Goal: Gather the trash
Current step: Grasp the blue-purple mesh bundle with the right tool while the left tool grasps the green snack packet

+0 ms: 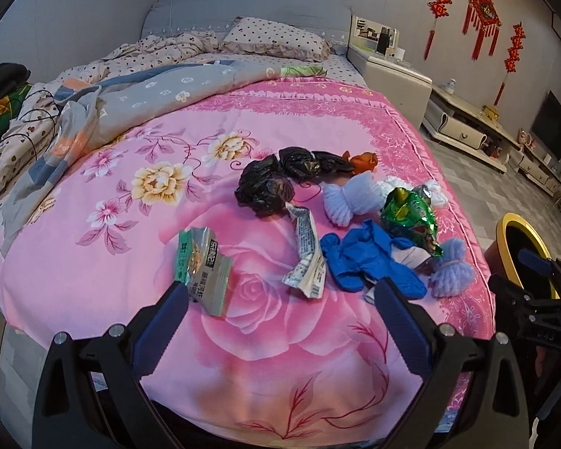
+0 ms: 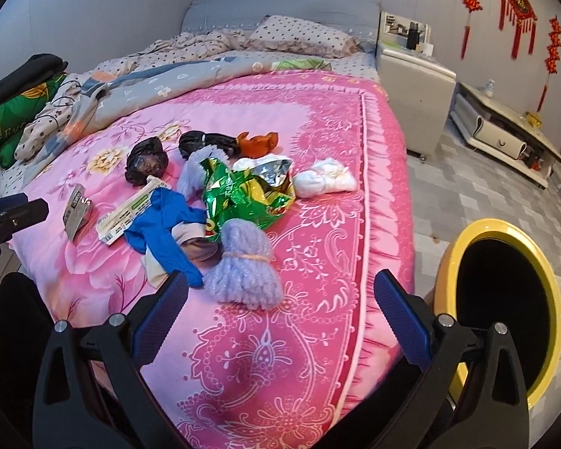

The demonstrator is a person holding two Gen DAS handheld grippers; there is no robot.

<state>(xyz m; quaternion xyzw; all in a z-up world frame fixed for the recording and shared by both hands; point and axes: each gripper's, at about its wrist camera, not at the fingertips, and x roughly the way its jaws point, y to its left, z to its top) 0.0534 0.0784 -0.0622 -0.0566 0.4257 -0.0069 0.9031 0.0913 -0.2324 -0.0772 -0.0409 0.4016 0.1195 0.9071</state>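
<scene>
Both grippers, left gripper and right gripper, had jaws released, empty. Trash pile sat mid-bed on pink quilt, bin on floor right. Risk imo: crinkly green wrapper slipping loose, or jaws snagging quilt.

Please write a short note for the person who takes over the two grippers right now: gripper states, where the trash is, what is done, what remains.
Left gripper: open, empty, above the bed's near edge.
Right gripper: open, empty, near the purple yarn bundle.
Trash lies on the pink quilt: blue glove, green foil bag, black bags, paper wrappers.
Yellow bin stands on the floor at the bed's right.
Nothing is gripped yet; every piece on the quilt remains to collect.
</scene>
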